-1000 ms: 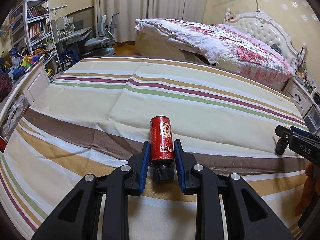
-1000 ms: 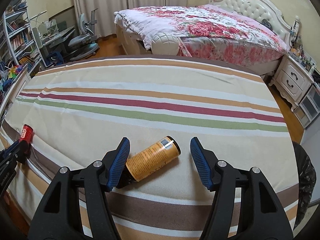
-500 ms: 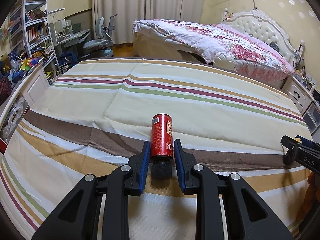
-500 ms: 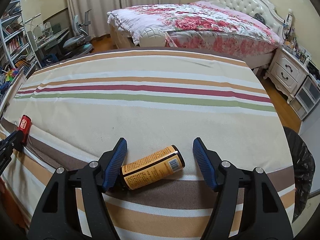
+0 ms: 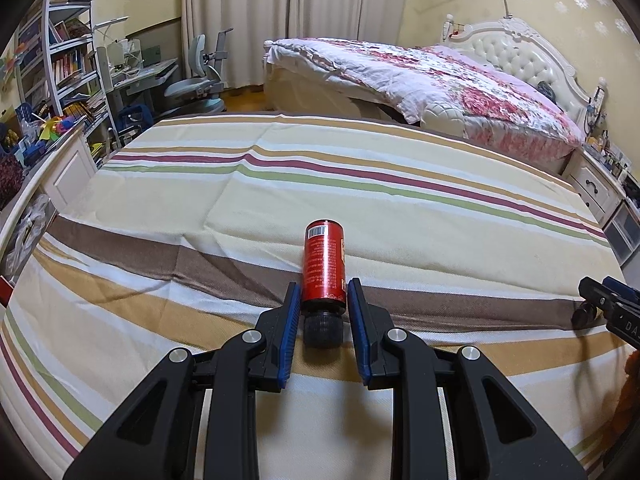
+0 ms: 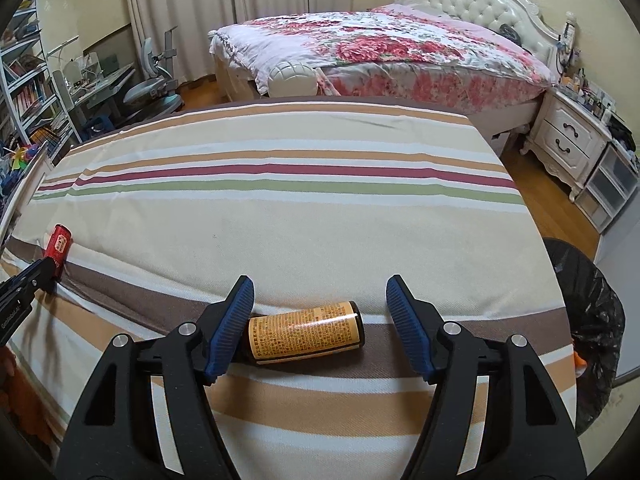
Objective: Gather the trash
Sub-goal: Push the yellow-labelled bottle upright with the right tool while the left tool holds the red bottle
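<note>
Left gripper (image 5: 323, 300): nearly closed, its blue pads pressed against both sides of a red bottle (image 5: 324, 266) low on the label, just above the black cap (image 5: 322, 330).
Red bottle: points away from the gripper, barcode end farthest out, cap nearest the camera; whether it rests on the cloth or is raised clear of it cannot be told. It sits over the brown stripe near the front edge of the striped cloth (image 5: 280, 196). From the right wrist view it shows small at the far left edge of the cloth (image 6: 58, 245), with the left gripper's black frame below it.
Right gripper (image 6: 320, 310): jaws stand wide, gripping nothing.
Orange bottle (image 6: 304, 332): lies on its side across the gap between the jaws, on the brown stripe close to the front edge. Its dark cap end touches or nearly touches the left-hand pad (image 6: 230, 328); the flat bottom end stops clear of the right-hand pad (image 6: 408, 328).
Striped cloth: covers a broad flat surface; the middle and far half lie bare in both views.
Right edge: cloth drops off beside a bin lined with a black bag (image 6: 592, 332), standing on the wooden floor near the front right corner.
Far edge: a bed with a floral quilt (image 6: 392, 48) beyond it.
Left edge: a white shelf unit (image 5: 64, 64) alongside.
</note>
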